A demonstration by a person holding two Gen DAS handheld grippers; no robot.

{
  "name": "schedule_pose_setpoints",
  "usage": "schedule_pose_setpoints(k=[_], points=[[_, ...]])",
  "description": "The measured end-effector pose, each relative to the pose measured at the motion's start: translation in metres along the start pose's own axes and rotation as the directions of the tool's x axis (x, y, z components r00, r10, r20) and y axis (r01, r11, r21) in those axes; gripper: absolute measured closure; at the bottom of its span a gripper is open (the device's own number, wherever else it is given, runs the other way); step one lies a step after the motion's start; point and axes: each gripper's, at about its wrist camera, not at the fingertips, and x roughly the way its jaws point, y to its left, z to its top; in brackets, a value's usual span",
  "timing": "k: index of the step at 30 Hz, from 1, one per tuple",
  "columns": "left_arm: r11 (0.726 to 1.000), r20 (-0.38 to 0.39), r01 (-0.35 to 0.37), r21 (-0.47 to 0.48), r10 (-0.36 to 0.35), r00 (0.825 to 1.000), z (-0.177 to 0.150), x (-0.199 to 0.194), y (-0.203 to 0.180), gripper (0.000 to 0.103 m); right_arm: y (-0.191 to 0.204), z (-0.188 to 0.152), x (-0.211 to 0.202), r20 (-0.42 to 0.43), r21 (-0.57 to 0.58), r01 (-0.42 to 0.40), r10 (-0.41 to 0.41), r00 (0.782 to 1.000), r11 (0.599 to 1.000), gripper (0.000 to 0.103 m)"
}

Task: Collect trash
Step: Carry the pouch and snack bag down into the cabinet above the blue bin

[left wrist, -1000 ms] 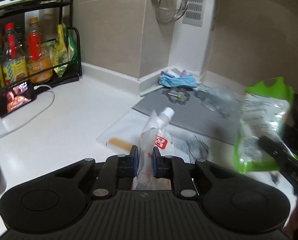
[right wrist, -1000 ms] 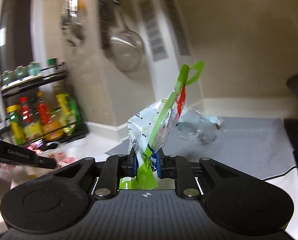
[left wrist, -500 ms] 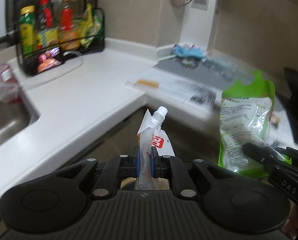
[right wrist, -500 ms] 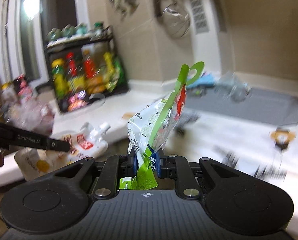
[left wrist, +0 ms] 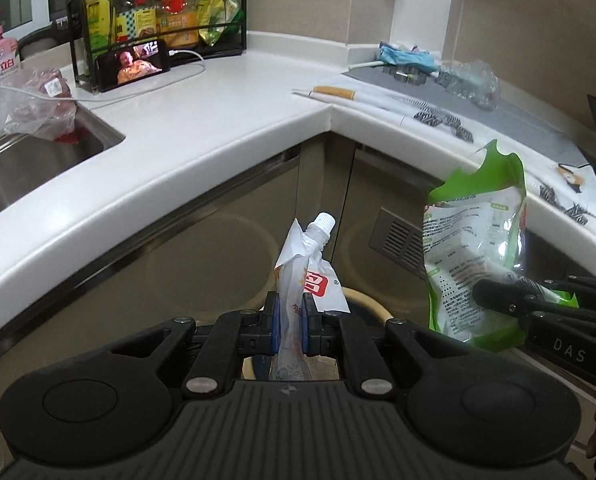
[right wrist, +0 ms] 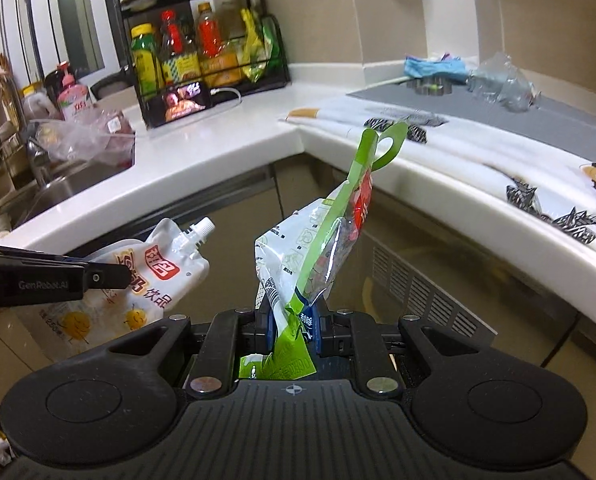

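Left wrist: fingers (left wrist: 289, 322) pinching crumpled white spouted pouch (left wrist: 310, 276); right fingers (right wrist: 291, 322) clamping green-edged bag (right wrist: 318, 236)

Two side-by-side wrist views, low before the corner countertop (left wrist: 225, 128), both facing its spice rack (right wrist: 205, 52).
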Motion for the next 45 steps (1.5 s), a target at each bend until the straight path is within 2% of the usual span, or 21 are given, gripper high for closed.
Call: schedule_pose_setpoints(k=[25, 30, 45], points=[[1.000, -0.078, 0.000, -0.018, -0.001, 0.997, 0.000, 0.028, 0.002, 0.093, -0.007, -0.001, 0.025, -0.077, 0.021, 0.005, -0.003, 0.997, 1.000, 0.084], [1.000, -0.108, 0.004, -0.009, -0.005, 0.994, -0.002, 0.047, 0.001, 0.093, -0.007, -0.005, 0.042, -0.087, -0.023, 0.022, -0.024, 0.996, 0.999, 0.084], [1.000, -0.217, -0.001, -0.031, -0.006, 0.976, -0.005, 0.126, -0.003, 0.093, -0.016, -0.020, 0.105, -0.226, -0.034, 0.027, -0.034, 0.974, 0.999, 0.084]])
